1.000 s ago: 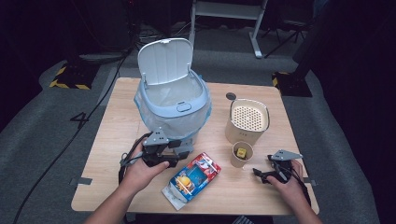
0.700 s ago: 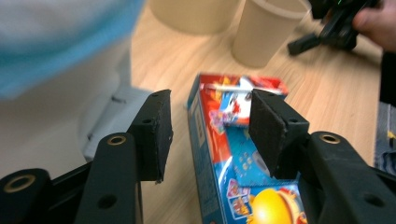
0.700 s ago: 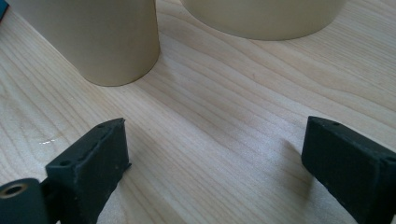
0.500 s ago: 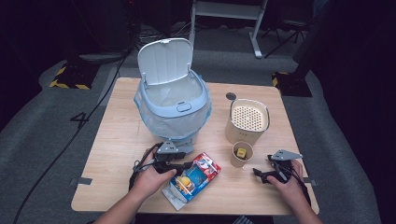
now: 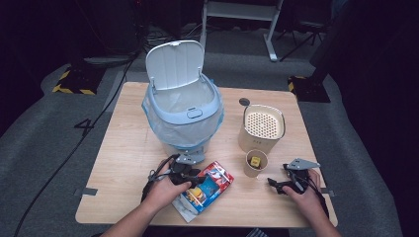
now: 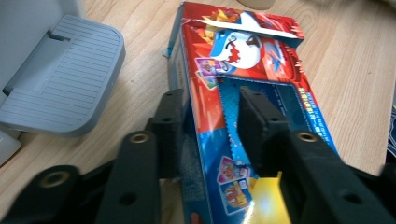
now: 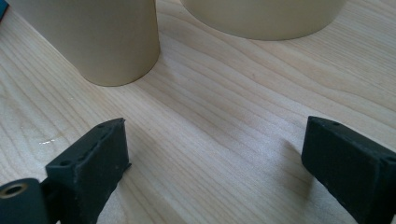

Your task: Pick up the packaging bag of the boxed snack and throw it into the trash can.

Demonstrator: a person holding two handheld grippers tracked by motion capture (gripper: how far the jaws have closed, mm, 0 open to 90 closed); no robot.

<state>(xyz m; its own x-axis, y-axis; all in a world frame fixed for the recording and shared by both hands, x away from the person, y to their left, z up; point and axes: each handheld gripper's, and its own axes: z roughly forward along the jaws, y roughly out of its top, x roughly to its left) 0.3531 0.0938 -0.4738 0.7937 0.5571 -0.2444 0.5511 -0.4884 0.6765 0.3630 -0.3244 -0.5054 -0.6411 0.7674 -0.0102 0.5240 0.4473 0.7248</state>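
Note:
A red and blue cardboard box (image 5: pixel 211 183) (image 6: pixel 247 46) with cartoon print lies flat on the table's front edge, its top face torn open. My left gripper (image 5: pixel 194 179) (image 6: pixel 210 98) has been closing on the box's near end. One jaw stands against the box's blue side and the other in the torn window, so a strip of the red top face is pinched between them. My right gripper (image 5: pixel 273 183) (image 7: pixel 217 126) rests low at the front right, open, with bare wood between its jaws.
A pale blue pedal bin (image 5: pixel 183 111) with its lid up and a liner stands mid-table, its pedal (image 6: pixel 60 84) just left of the box. A small paper cup (image 5: pixel 255 163) (image 7: pixel 100 37) and a beige perforated-top container (image 5: pixel 262 126) (image 7: pixel 261 16) stand ahead of my right gripper.
My left hand has come down and to the right, from beside the bin's pedal onto the box, and its jaws now straddle the box's end. The right hand has stayed put.

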